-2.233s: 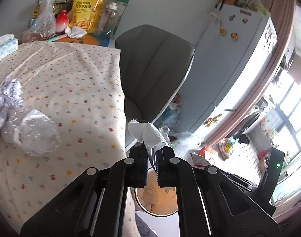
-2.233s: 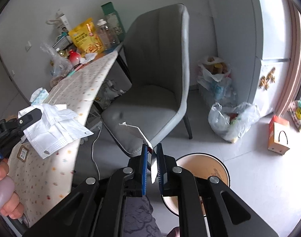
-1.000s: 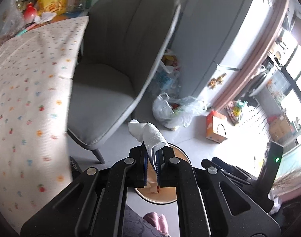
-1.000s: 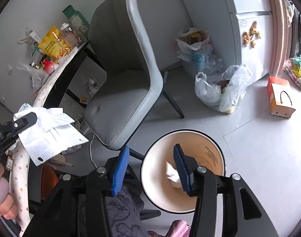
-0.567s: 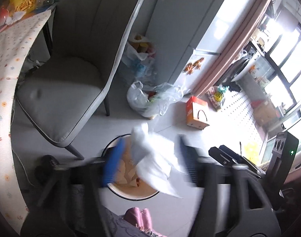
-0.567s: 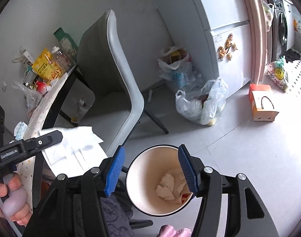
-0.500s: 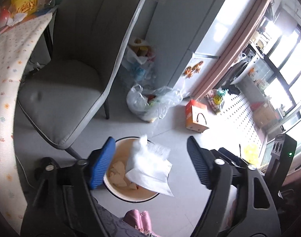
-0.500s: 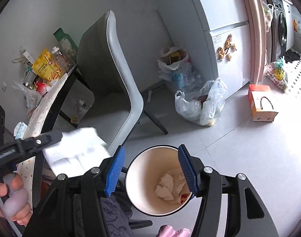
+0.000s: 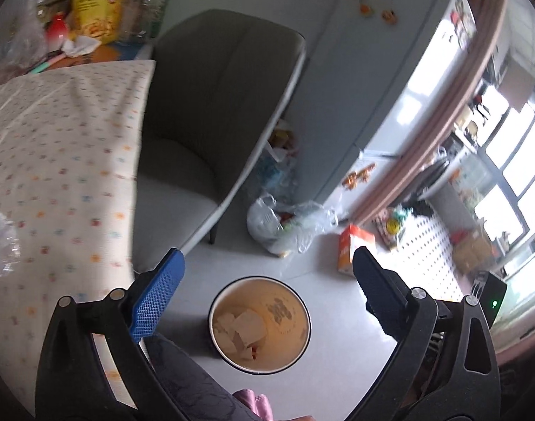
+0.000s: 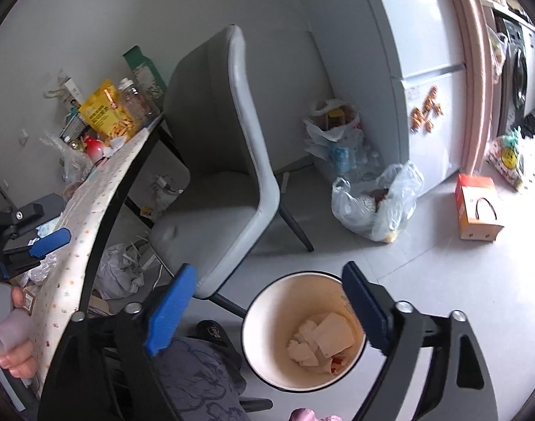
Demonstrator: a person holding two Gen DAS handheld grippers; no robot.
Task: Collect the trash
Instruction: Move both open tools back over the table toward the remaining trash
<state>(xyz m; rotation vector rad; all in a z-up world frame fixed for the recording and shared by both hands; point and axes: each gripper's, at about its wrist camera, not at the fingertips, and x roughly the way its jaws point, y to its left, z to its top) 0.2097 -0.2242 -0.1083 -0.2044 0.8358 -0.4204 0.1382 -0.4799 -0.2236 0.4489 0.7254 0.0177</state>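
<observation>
Drop made: left claw [image 9: 267, 291] and right claw [image 10: 267, 301], jaws just opened wide and empty, hover over the paper-filled bin [image 10: 304, 329]; next, judging by worktop [image 9: 57, 147] clutter, another pickup.

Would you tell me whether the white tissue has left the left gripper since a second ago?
Yes: the tissue dropped into the bin; the left gripper just opened.

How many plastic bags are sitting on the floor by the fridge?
2. One white bag stands against the wall behind the chair. One clear bag lies closer, in front of the fridge. The chair may hide others.
</observation>
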